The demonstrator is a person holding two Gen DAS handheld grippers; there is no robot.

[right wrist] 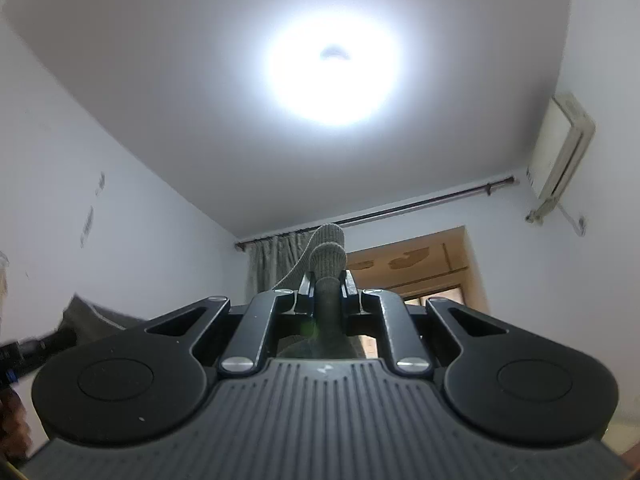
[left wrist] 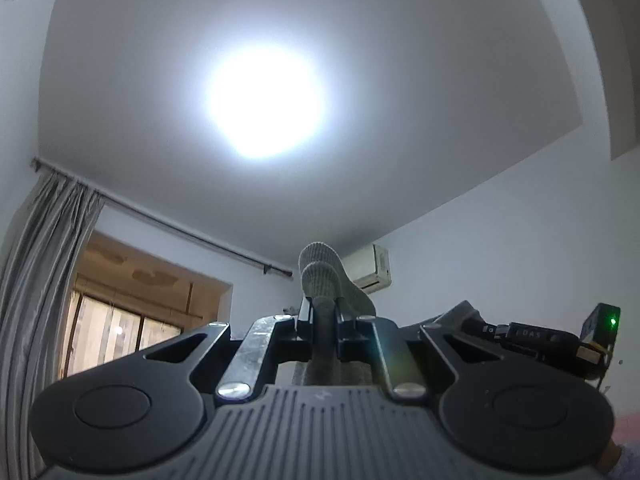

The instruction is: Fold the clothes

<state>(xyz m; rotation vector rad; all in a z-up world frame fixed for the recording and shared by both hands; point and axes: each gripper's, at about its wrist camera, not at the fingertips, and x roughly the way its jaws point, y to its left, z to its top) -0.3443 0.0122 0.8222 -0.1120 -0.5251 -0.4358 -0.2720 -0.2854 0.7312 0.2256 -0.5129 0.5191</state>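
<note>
Both grippers point up toward the ceiling. My left gripper (left wrist: 322, 312) is shut on a grey ribbed knit garment (left wrist: 320, 268), whose folded edge sticks up past the fingertips and runs off to the right. My right gripper (right wrist: 327, 294) is shut on the same grey knit garment (right wrist: 329, 256), with the cloth bulging above its fingertips and trailing down left. More of the grey cloth (right wrist: 92, 316) shows at the left edge of the right wrist view, next to the other gripper's body (right wrist: 28, 350). The rest of the garment hangs below, out of sight.
A bright round ceiling lamp (left wrist: 264, 100) glares overhead. A grey curtain (left wrist: 44, 260) hangs from a rod (left wrist: 168, 224) beside a window (left wrist: 128, 320). An air conditioner (right wrist: 560, 152) is mounted high on the wall. The other gripper's body with a green light (left wrist: 600, 328) is at right.
</note>
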